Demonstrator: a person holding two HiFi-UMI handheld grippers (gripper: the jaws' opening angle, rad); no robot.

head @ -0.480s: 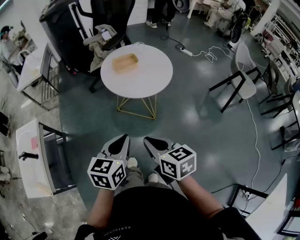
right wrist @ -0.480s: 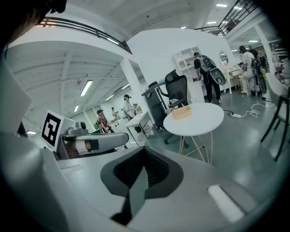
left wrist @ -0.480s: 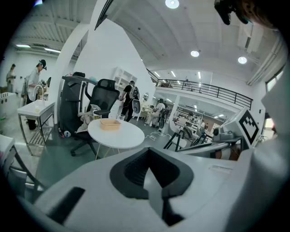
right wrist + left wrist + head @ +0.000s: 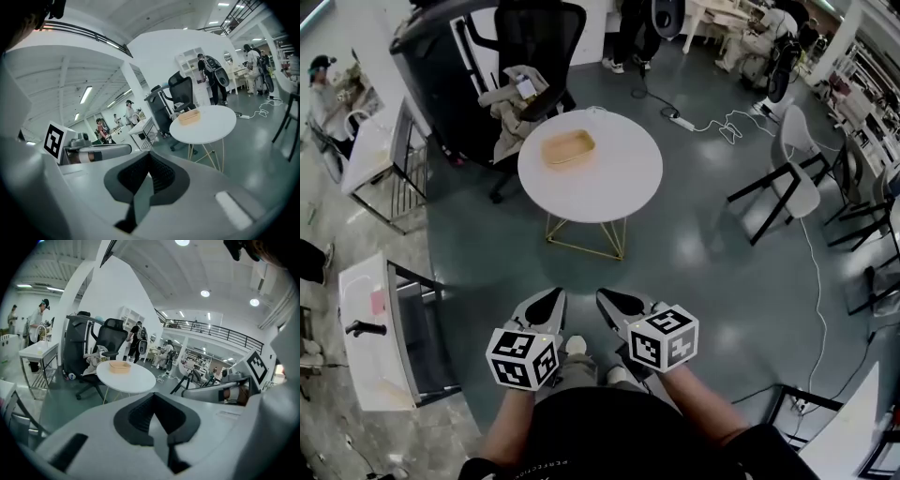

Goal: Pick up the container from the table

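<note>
The tan container (image 4: 568, 148) sat well ahead of both grippers, near the far left edge of the round white table (image 4: 614, 192), its long axis running roughly left to right. The left gripper (image 4: 546, 302) looked slightly nearer. It and the right gripper (image 4: 611, 302) were both closed and empty. A glossy grey floor (image 4: 703, 253) lay between, with an office chair (image 4: 534, 56) beyond the table.

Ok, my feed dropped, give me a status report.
Left gripper and right gripper shut, both empty. Container on round table ahead, untouched. Nothing seen on the floor between.
</note>
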